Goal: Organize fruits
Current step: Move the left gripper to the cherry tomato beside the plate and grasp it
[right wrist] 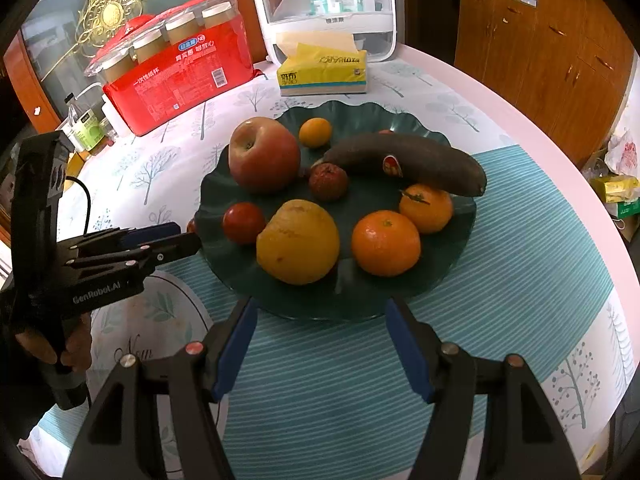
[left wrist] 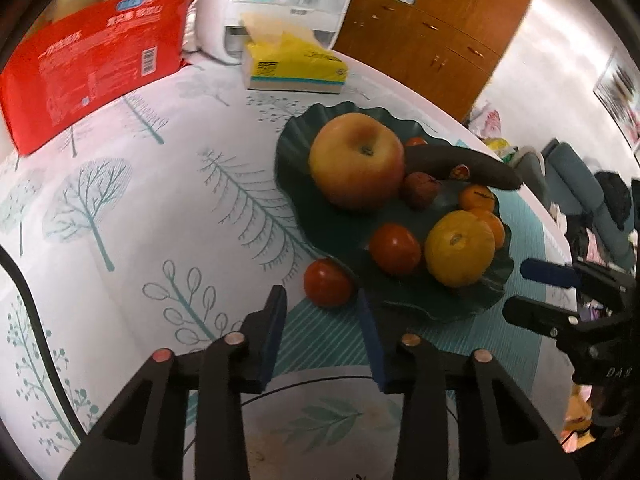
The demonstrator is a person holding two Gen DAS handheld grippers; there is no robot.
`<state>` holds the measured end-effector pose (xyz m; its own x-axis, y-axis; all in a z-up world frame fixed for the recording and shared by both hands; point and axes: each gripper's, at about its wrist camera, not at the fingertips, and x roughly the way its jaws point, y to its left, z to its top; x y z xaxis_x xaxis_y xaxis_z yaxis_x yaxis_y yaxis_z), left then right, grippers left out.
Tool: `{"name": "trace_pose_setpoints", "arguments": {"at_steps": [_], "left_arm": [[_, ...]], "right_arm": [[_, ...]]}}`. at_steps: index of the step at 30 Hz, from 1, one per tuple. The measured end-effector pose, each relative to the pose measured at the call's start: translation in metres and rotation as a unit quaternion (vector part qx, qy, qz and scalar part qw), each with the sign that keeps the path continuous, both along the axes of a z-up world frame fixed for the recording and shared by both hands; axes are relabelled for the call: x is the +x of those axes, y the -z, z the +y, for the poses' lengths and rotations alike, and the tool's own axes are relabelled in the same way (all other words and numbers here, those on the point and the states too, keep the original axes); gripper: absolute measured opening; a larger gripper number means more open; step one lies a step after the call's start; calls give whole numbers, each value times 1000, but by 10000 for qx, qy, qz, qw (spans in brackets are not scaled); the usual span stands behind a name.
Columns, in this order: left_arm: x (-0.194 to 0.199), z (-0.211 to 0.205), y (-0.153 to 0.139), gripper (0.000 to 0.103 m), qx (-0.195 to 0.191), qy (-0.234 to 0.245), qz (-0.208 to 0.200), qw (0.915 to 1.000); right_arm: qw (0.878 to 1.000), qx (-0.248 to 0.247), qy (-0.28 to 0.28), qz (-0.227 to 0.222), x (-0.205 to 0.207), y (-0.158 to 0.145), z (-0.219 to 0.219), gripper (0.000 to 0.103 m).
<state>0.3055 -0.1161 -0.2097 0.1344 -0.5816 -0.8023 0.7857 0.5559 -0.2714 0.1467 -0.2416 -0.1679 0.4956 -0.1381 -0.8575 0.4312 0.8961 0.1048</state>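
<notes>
The tomato (left wrist: 328,283) lies on the counter (left wrist: 160,208), touching the rim of the dark green plate (left wrist: 292,140), outside it. The other fruits, among them an apple (left wrist: 356,161) and a blackened banana (left wrist: 464,167), are already on the plate. The left claw (left wrist: 323,334) is spread apart and empty, just before the tomato. The right claw (right wrist: 322,346) is also apart, near the plate edge. It would be good to close gently, because a tomato likely bruises, then lift it over the rim.

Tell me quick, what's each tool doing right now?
Left tool: open, holding nothing, a tomato just ahead.
Right tool: open, holding nothing.
</notes>
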Motion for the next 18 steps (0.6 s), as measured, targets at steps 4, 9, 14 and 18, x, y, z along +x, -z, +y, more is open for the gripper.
{"name": "trace_pose_setpoints", "arguments": {"at_steps": [4,9,14,18], "left_arm": [[-2,-1,3,32,24,203,-24,9998],[-12,-3,6,32,55,490,-296,9983],[-18,-9,7,32,140,615,-541,9965],[-19,-10,6,32,190,636,-642,9957]], "right_arm": [[10000,-17,-24,24,1,1,2,67],[10000,-41,-54,70,2,3,4,67],[9999,-56,-34,101,2,3,6,67],[9999,-52,-41,112,2,4,7,67]]}}
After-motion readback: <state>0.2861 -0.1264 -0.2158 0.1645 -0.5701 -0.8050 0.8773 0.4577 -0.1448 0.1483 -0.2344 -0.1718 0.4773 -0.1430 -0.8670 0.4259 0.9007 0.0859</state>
